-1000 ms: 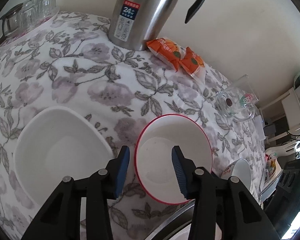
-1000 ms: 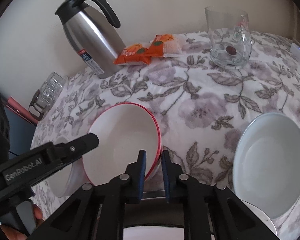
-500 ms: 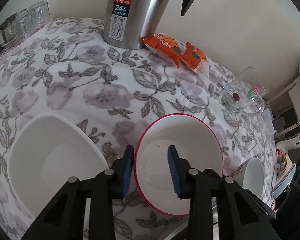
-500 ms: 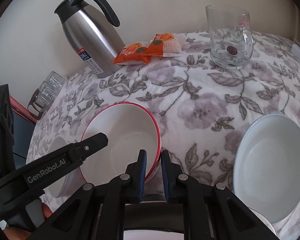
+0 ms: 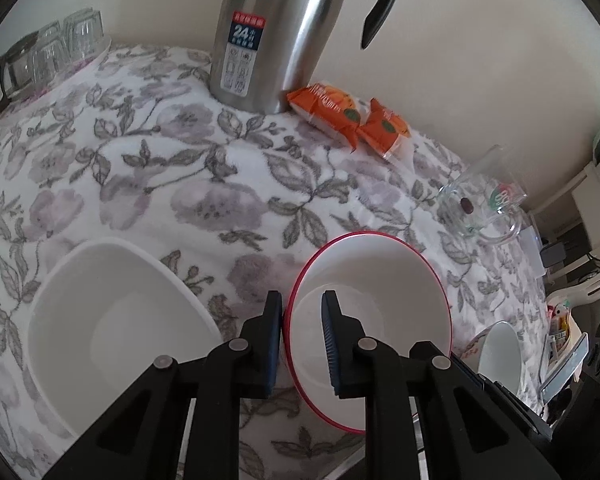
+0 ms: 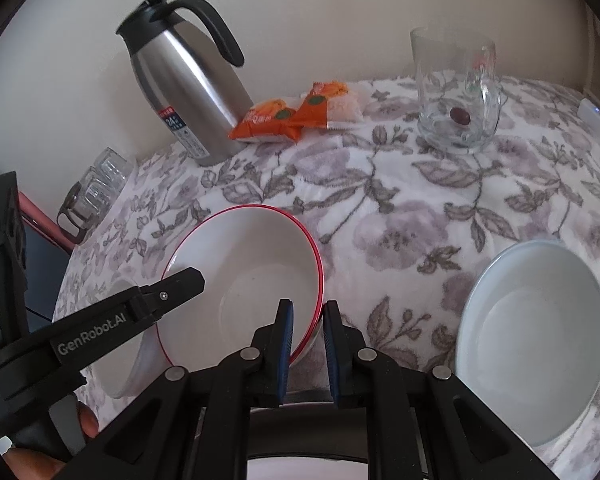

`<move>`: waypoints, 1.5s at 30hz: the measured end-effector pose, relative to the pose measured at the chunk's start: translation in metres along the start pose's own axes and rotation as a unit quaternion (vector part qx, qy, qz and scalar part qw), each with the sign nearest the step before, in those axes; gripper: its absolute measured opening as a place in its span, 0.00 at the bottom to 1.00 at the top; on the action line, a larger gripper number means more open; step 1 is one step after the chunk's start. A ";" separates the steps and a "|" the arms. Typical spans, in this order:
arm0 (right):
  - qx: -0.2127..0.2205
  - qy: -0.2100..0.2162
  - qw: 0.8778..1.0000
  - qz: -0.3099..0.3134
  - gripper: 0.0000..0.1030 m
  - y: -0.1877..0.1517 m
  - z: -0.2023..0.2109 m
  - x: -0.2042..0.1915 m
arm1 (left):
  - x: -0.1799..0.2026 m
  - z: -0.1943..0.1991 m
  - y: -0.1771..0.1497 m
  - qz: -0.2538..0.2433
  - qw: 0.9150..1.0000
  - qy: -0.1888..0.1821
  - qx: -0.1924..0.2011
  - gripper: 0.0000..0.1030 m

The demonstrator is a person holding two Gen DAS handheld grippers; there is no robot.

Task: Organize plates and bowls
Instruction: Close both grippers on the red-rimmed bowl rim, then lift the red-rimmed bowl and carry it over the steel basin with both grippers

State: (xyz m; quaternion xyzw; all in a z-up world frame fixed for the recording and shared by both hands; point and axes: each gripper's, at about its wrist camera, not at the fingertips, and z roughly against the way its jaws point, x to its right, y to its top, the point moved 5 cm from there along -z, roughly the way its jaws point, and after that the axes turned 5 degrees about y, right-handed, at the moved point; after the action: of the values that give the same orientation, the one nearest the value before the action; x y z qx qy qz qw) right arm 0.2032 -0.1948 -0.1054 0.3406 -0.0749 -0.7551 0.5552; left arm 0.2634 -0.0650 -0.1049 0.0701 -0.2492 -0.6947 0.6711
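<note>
The left gripper point(image 5: 300, 340) sits at the bottom centre of its own view. Its blue-padded jaws have just been closing and now clamp the near left rim of the red-rimmed bowl point(image 5: 374, 292), one pad outside the wall and one inside. In the right wrist view the right gripper point(image 6: 307, 344) stands at the bottom centre, its jaws pinched together on the bowl's rim at the lower right edge, again one pad on each side of the wall. The left gripper's black arm enters that view from the lower left and reaches the bowl's left edge.

The red-rimmed bowl lies on a floral tablecloth point(image 5: 148, 184), in the lower middle of both views. Just left of it in the left wrist view is a plain white bowl point(image 5: 112, 320). At the right of the right wrist view rests a pale bluish bowl point(image 6: 536, 336), apart from the red-rimmed one.

Along the wall at the top stand a steel thermos jug point(image 6: 188, 92), orange snack packets point(image 6: 296, 116) and a glass mug point(image 6: 456, 88). Small glasses point(image 5: 48, 56) sit at the upper left of the left wrist view.
</note>
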 end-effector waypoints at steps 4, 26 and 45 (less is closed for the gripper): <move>0.018 0.006 1.000 0.001 0.16 0.005 0.011 -0.002 | 0.004 0.014 0.006 -0.001 1.000 -0.010 0.016 0.20; 0.091 0.010 0.996 0.000 0.16 0.017 0.110 -0.015 | 0.053 0.125 0.013 -0.050 0.993 -0.050 0.099 0.20; 0.103 0.014 0.994 -0.015 0.16 -0.012 0.168 -0.014 | 0.060 0.166 -0.024 -0.052 0.989 -0.094 0.101 0.20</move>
State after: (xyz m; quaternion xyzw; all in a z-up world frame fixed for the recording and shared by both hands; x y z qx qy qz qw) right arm 0.0954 -0.2223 0.0224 0.4074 -0.1401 -0.7465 0.5070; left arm 0.1648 -0.0816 0.0422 0.0846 -0.3764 -0.7033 0.5971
